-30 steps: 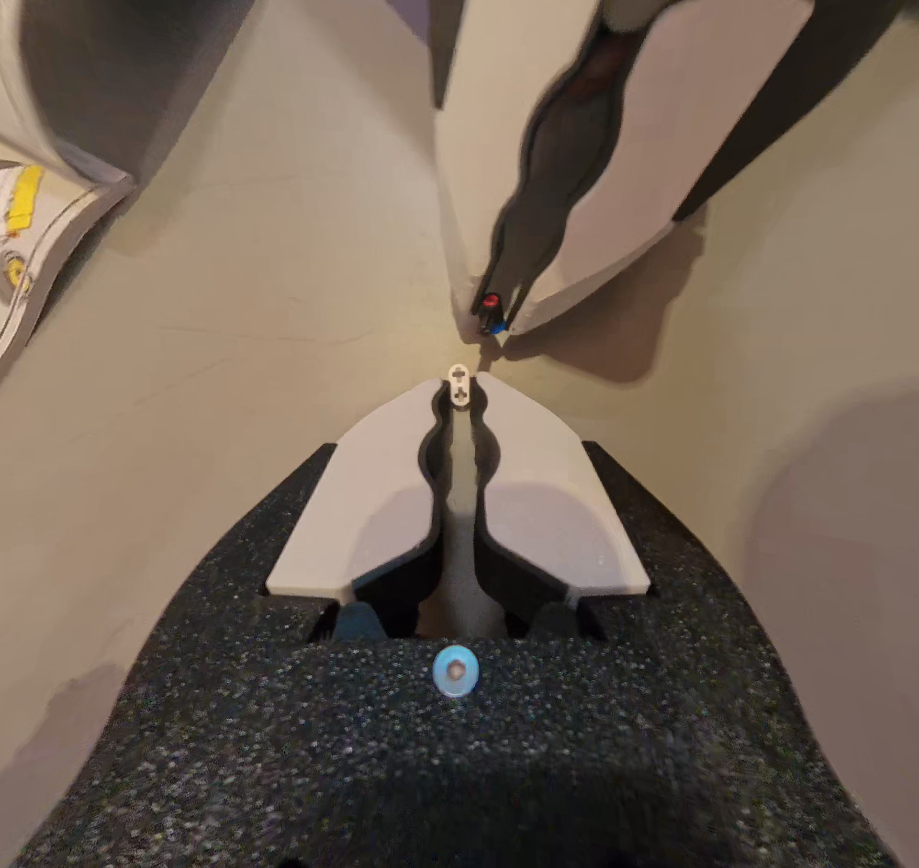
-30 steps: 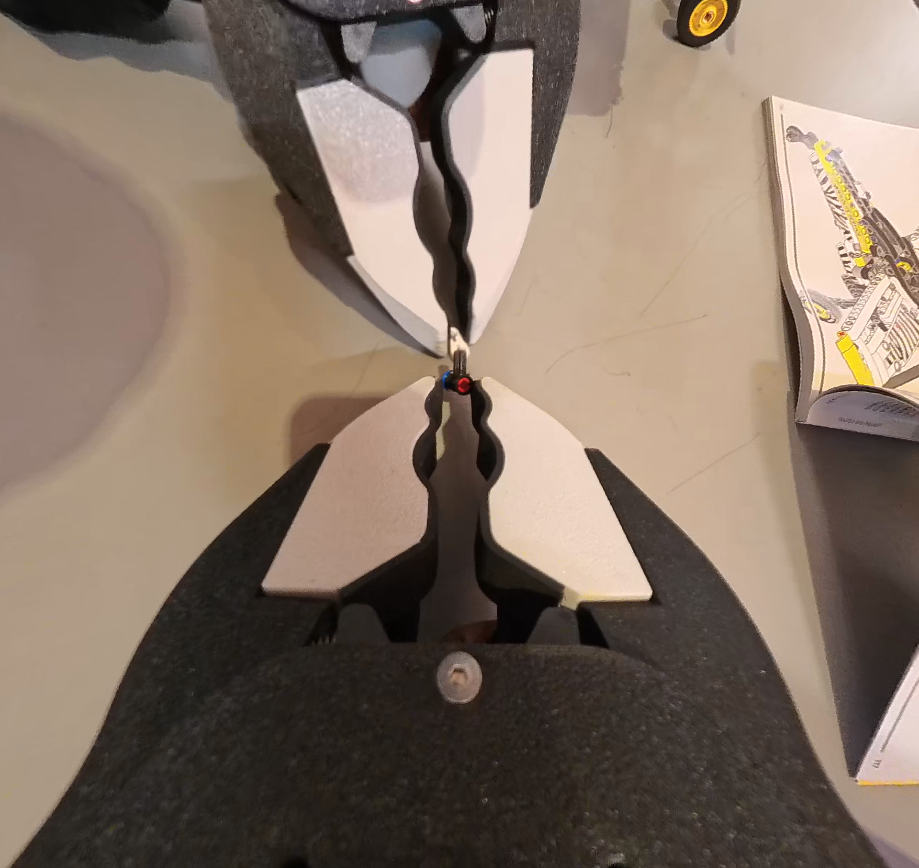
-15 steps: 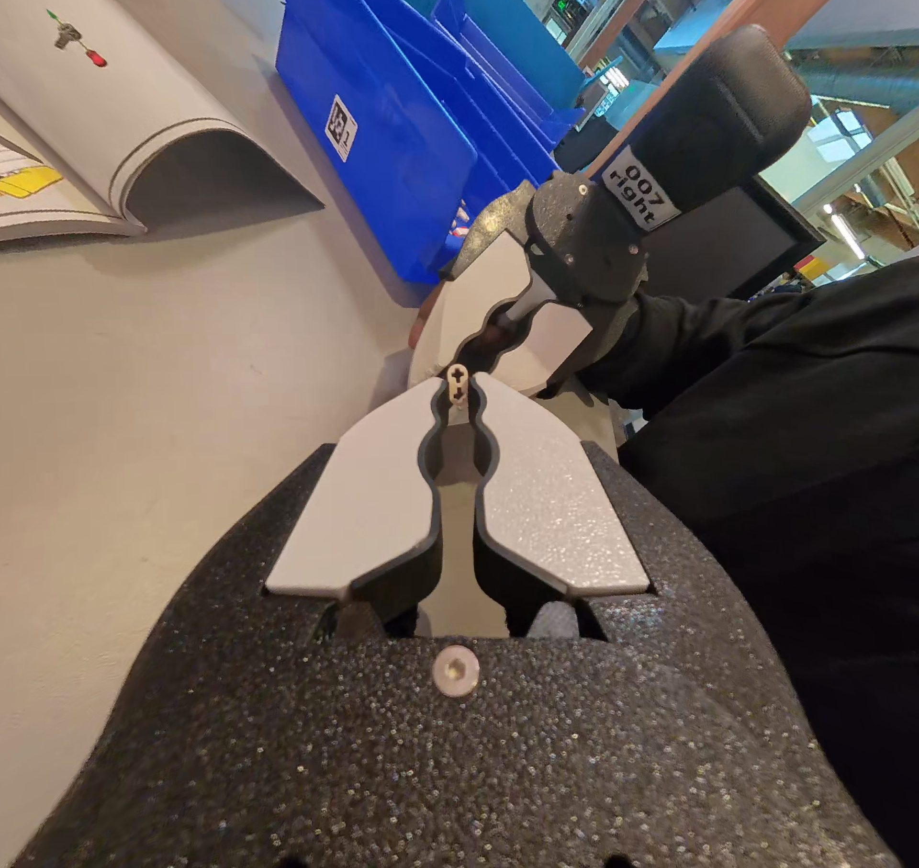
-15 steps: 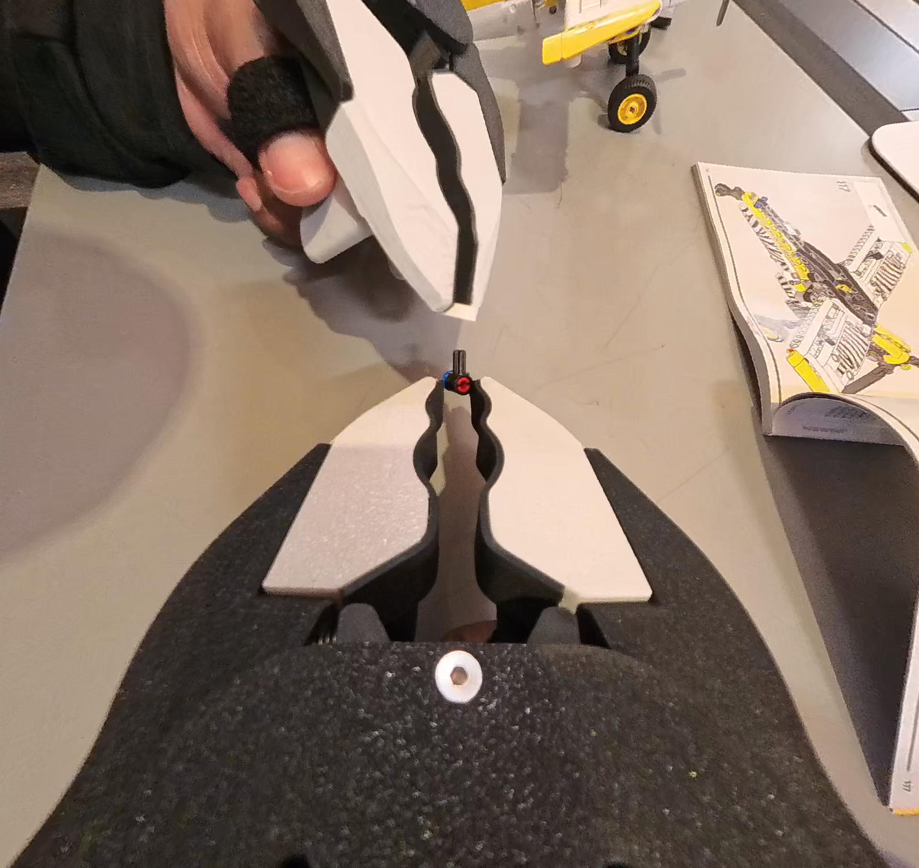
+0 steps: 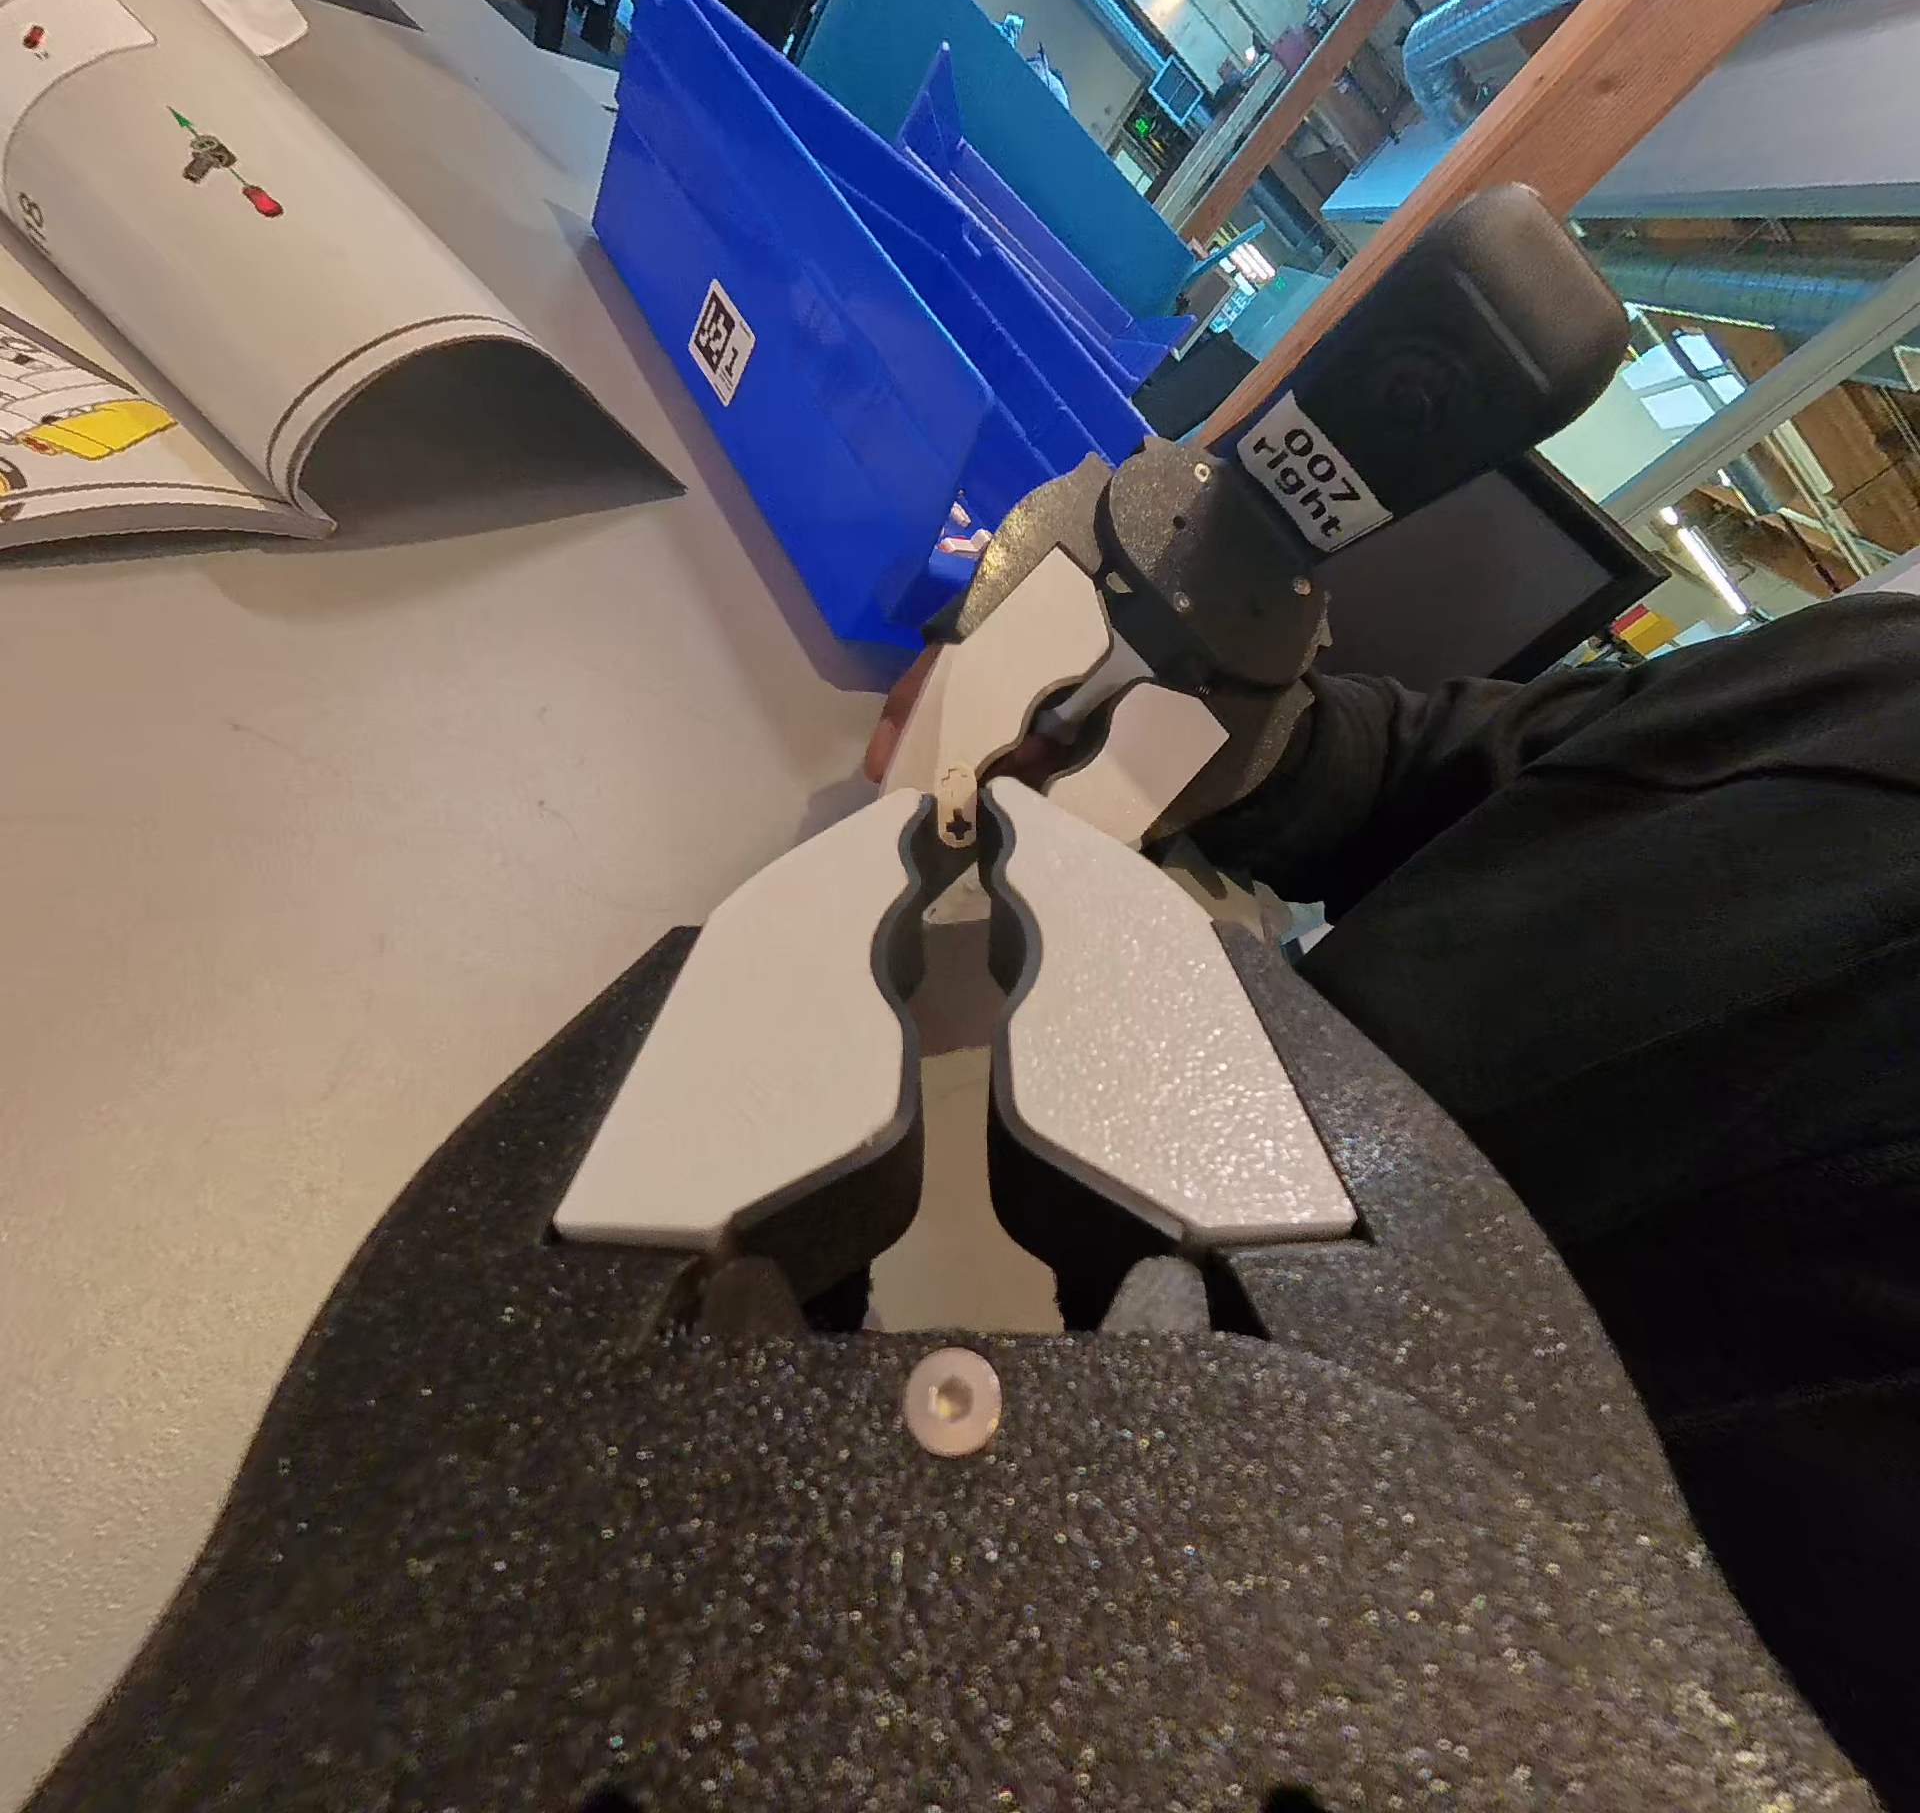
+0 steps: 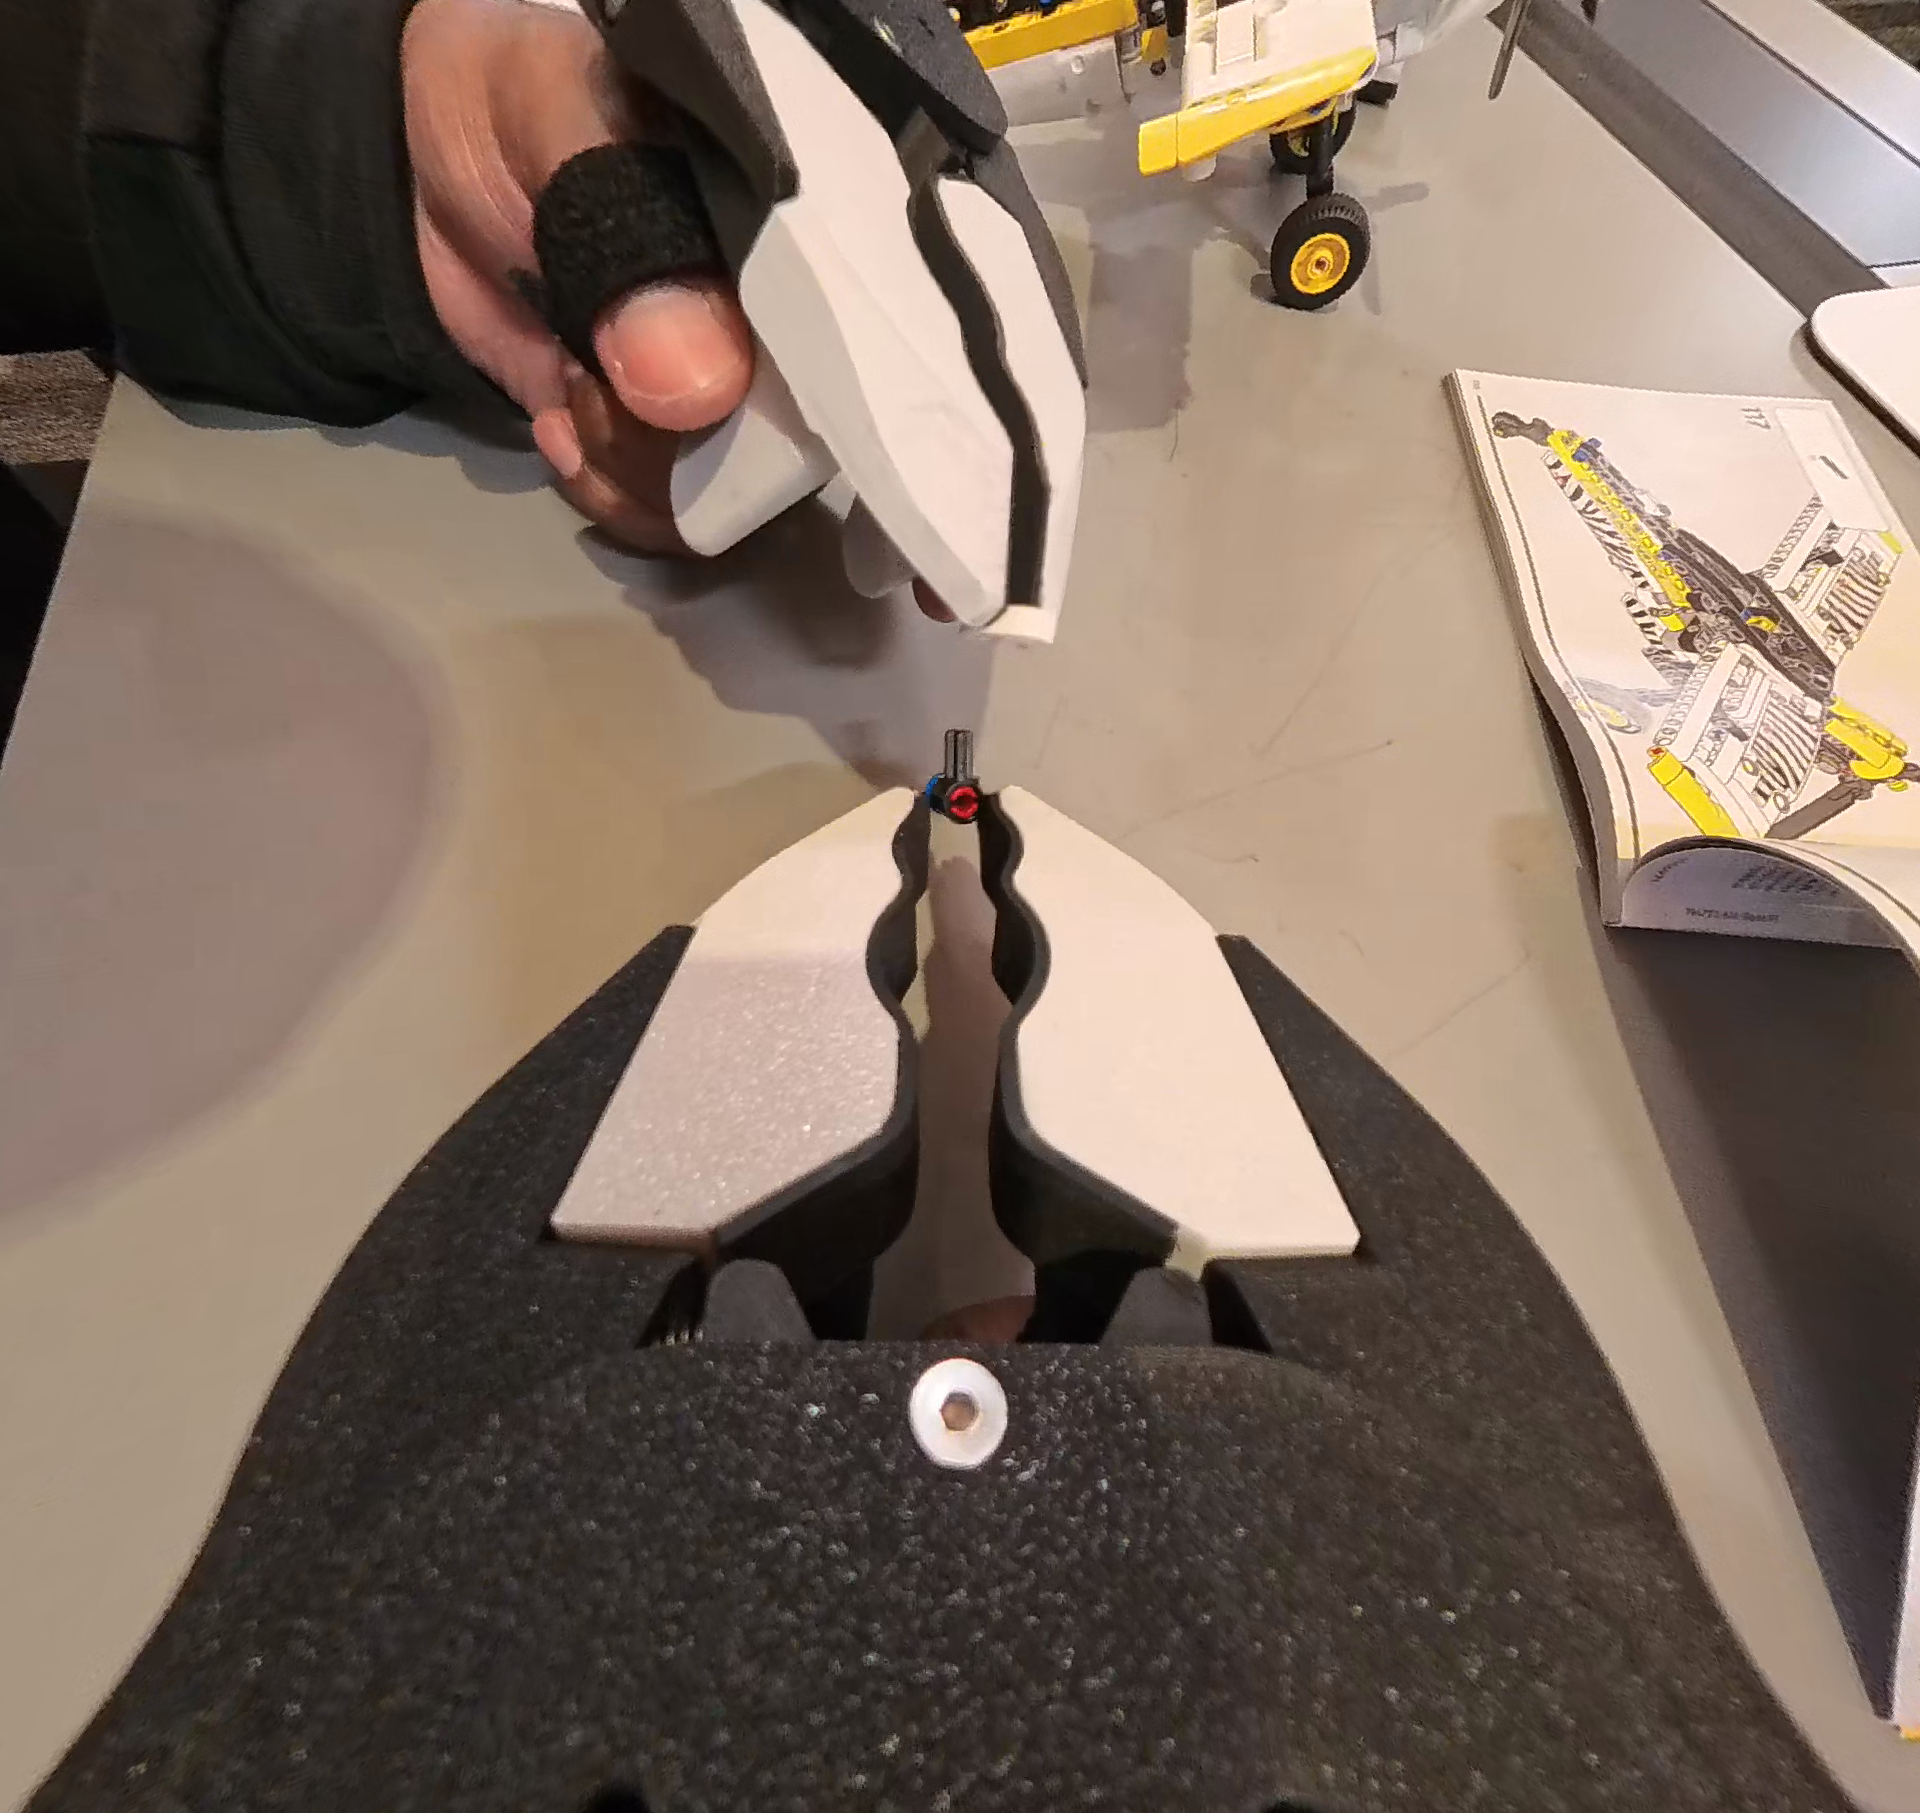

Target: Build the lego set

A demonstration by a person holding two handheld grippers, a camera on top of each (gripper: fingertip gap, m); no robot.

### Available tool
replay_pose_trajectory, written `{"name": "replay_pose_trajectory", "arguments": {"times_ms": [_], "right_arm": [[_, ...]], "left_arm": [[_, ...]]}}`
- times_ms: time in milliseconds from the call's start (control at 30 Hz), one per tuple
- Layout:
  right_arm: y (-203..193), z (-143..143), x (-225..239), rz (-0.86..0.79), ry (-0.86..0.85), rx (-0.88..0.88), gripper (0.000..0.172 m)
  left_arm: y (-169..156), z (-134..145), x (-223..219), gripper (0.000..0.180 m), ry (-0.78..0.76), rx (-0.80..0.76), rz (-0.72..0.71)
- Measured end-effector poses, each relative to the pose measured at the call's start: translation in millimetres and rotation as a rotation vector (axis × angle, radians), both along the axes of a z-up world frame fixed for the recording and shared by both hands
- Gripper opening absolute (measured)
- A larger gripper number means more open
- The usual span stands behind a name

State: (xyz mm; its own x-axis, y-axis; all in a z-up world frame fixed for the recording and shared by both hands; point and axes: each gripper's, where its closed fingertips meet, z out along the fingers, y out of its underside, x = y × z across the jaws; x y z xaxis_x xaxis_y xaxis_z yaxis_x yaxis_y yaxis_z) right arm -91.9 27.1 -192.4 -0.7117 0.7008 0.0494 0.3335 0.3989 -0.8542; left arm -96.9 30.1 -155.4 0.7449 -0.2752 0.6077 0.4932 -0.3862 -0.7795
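My left gripper [image 5: 957, 809] is shut on a small beige two-hole connector piece [image 5: 955, 803], which sticks up from between its fingertips. My right gripper [image 6: 958, 799] is shut on a small black connector with a red pin and a blue pin [image 6: 957, 789]; a black stub points forward from it. In the right wrist view the left gripper [image 6: 1023, 610] hangs above and beyond my right fingertips, held by a hand [image 6: 582, 309], tips pointing down. In the left wrist view the right gripper [image 5: 1049, 724] sits just behind the beige piece.
An open instruction booklet [image 6: 1704, 641] lies at the right, also showing in the left wrist view [image 5: 208, 309]. A yellow and white brick-built plane [image 6: 1247, 28] stands at the back. Blue bins [image 5: 831, 392] stand on the grey table [image 6: 312, 828]. The tips of both grippers are at nearly the same place.
The two grippers, tip to tip a second ago, have drawn apart. The left gripper has lifted and tilted away with the beige piece; the right still holds the black connector.
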Motion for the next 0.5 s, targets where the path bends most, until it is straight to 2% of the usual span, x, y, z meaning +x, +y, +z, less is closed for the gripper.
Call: {"name": "replay_pose_trajectory", "arguments": {"times_ms": [233,500], "right_arm": [[0,3,0,-0.007,-0.013,-0.036,0.007],[-3,12,1,-0.005,-0.079,-0.178,0.007]], "left_arm": [[2,5,-1,0.007,-0.089,0.019,0.012],[5,10,4,0.007,-0.213,0.032,-0.009]]}}
